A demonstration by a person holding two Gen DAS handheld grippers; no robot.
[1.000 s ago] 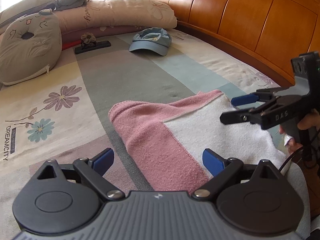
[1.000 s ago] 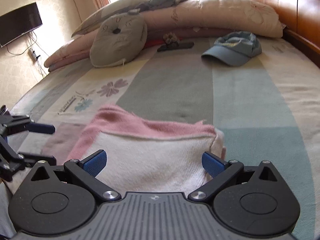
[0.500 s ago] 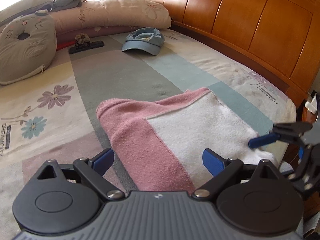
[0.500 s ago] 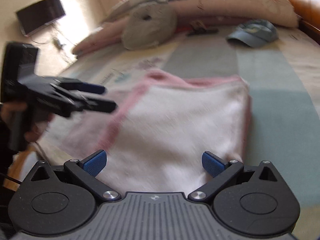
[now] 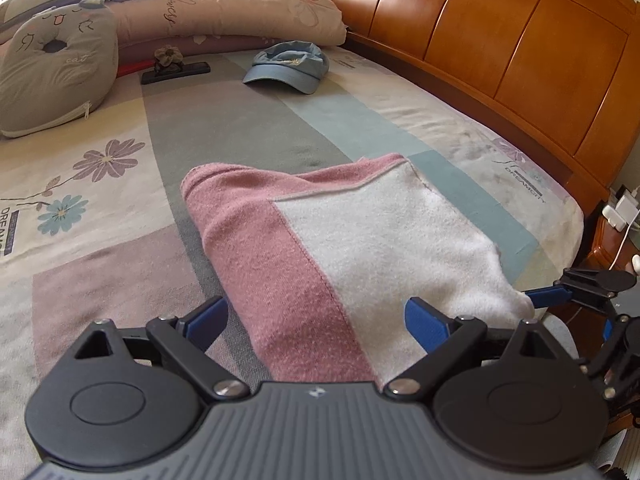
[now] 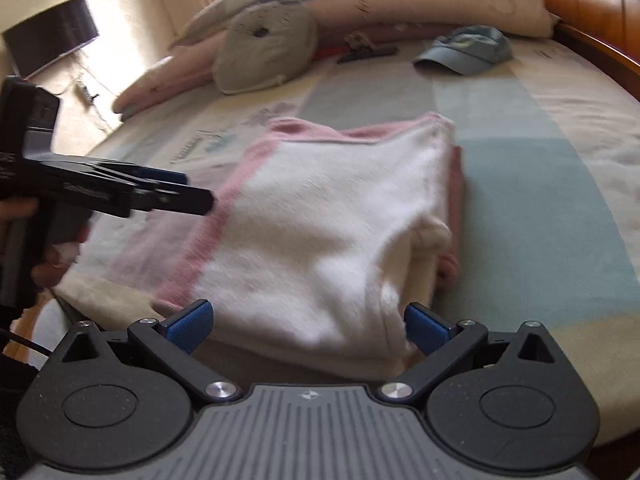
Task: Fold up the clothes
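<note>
Garment: the sweater (image 5: pixel 360 240), pink and white, lay on the bed (image 5: pixel 248 128) near its edge, in a thick stack of layers.
Done: by the look of it, most folds were made; the right side showed stacked edges.
Left: probably one more fold or a tidy of the loose near corner.
Left gripper (image 5: pixel 316 320): jaws apart, the sweater's near end between them, nothing clamped.
Right gripper (image 6: pixel 308 326): jaws apart, at the sweater's near corner, holding nothing.
</note>
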